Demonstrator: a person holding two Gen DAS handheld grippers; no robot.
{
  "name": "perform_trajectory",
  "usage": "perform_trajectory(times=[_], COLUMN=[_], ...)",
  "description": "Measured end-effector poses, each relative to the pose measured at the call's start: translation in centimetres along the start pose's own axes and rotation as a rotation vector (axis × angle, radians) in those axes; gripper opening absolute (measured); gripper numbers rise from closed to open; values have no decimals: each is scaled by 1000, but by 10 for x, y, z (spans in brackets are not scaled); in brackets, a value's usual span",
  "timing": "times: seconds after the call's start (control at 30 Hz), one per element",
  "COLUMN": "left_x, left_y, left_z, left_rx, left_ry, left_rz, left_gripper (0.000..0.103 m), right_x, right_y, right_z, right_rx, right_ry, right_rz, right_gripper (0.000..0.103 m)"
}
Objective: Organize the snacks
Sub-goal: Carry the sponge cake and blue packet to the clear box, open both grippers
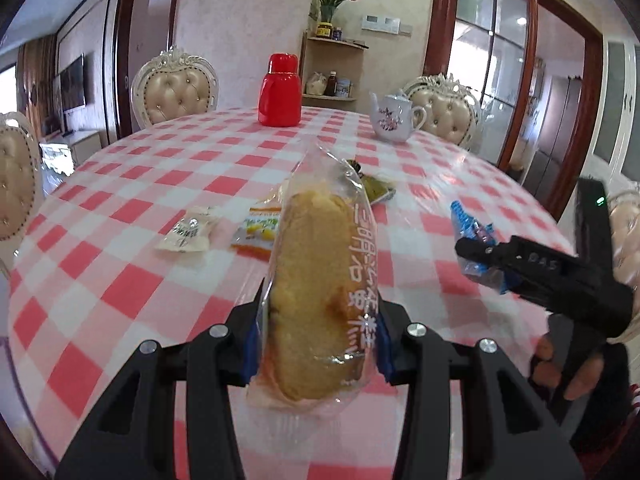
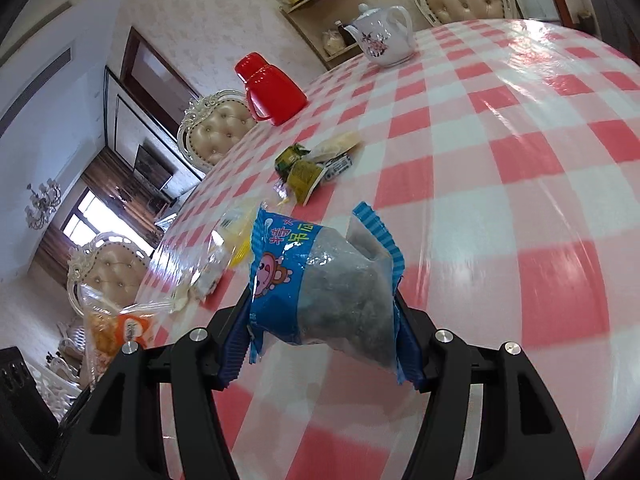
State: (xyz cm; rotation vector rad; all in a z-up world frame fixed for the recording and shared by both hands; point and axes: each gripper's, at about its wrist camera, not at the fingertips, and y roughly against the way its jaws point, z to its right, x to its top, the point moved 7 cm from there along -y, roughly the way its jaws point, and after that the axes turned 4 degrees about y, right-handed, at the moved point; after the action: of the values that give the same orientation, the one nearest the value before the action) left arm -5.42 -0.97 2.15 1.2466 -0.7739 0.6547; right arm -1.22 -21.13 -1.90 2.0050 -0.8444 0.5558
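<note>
glossy tablecloth (image 1: 120, 240), clear plastic wrapper (image 1: 316, 280), seemingly ceramic teapot (image 1: 394, 120)

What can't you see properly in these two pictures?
- Left wrist view: the green snack packet lies mostly behind the cake packet held in the left gripper.
- Left wrist view: the blue snack bag is partly hidden by the right gripper holding it.
- Right wrist view: the packets at the left are blurred, so their labels are unreadable.
- Both views: the shelf jars are too small to identify.

2 tools (image 1: 316, 344) (image 2: 324, 340), approx 6 snack pkts (image 1: 320, 264), 1 teapot (image 1: 394, 118), 1 red flask (image 1: 280, 90), 3 chairs (image 1: 176, 88).
</note>
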Motion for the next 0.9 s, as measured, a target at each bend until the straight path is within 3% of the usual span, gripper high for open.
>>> perform_trajectory(times=[0.27,0.9], left_x=[-19,-58], left_y=[16,78], left_z=[-8,-57], left_rx=[28,103], left_ry=[-29,-2], left_rz=[-5,3], left_gripper=[44,44], right_x=[-36,-104], right_y=[26,40], right_z=[-32,-115], right_rx=[-66,27], right_ry=[166,375], right_rz=[-20,-116], right_gripper=[61,61])
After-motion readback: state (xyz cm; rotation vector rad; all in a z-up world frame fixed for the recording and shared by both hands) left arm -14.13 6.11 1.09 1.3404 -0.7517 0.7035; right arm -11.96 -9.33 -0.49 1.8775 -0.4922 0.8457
